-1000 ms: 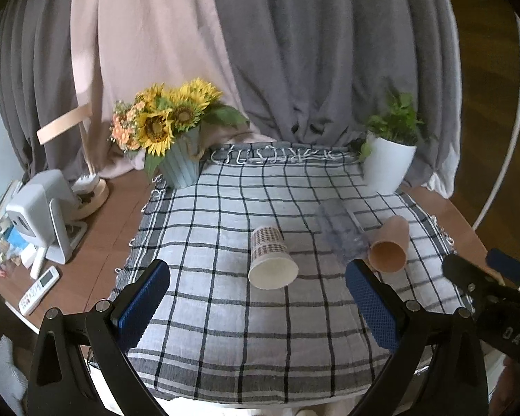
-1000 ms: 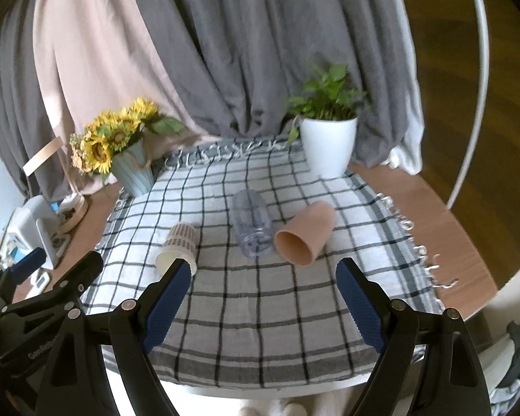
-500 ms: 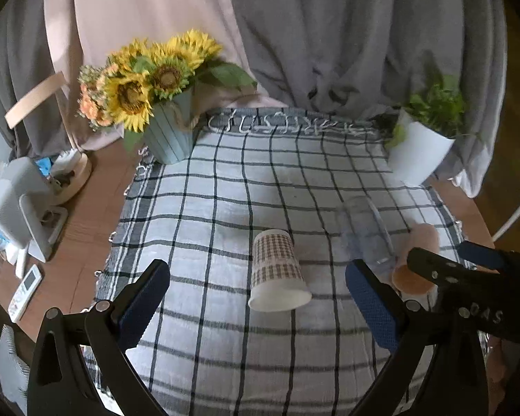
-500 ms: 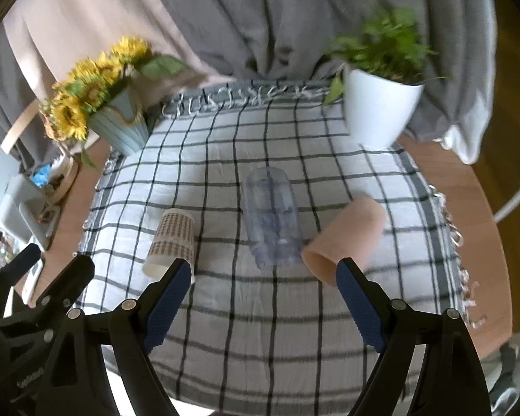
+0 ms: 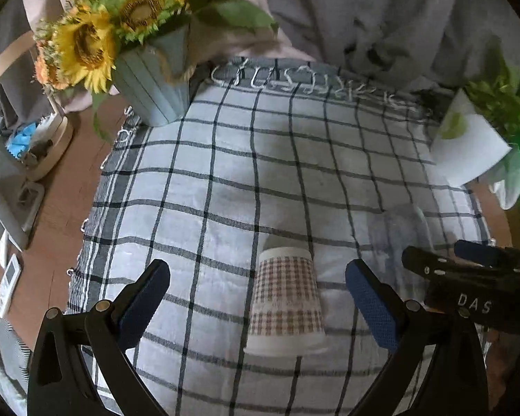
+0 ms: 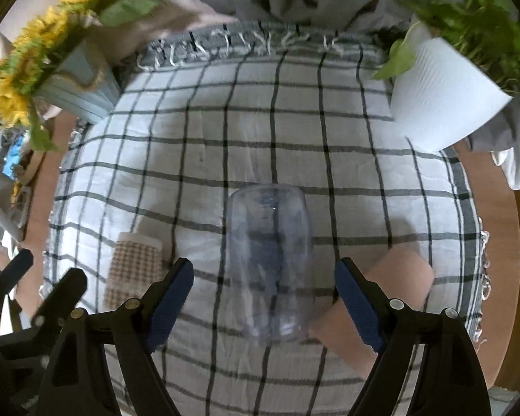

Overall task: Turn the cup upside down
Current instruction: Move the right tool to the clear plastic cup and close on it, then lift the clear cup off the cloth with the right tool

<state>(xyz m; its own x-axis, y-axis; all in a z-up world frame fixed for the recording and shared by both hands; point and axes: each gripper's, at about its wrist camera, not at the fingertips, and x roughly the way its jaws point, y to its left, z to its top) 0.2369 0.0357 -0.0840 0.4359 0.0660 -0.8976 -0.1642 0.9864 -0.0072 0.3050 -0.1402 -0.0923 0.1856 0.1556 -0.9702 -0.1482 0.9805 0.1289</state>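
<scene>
Three cups lie on their sides on the checked cloth (image 5: pixel 225 180). A brown-checked paper cup (image 5: pixel 286 298) lies with its mouth toward me, between the fingers of my open left gripper (image 5: pixel 258 298); it also shows in the right wrist view (image 6: pixel 135 267). A clear plastic cup (image 6: pixel 268 263) lies between the fingers of my open right gripper (image 6: pixel 264 300). A plain tan cup (image 6: pixel 378 298) lies right of it, partly behind my right finger. Neither gripper touches a cup. The right gripper (image 5: pixel 468 270) shows at the right of the left wrist view.
A blue vase of sunflowers (image 5: pixel 149 83) stands at the back left of the cloth. A white pot with a green plant (image 6: pixel 443 100) stands at the back right. A white device (image 5: pixel 3 187) and a remote (image 5: pixel 8 284) lie on the wooden table at left. Grey curtains hang behind.
Both grippers have moved forward and down toward the cloth. The paper cup now lies between the left fingers and the clear cup between the right fingers. The cups have not moved.
</scene>
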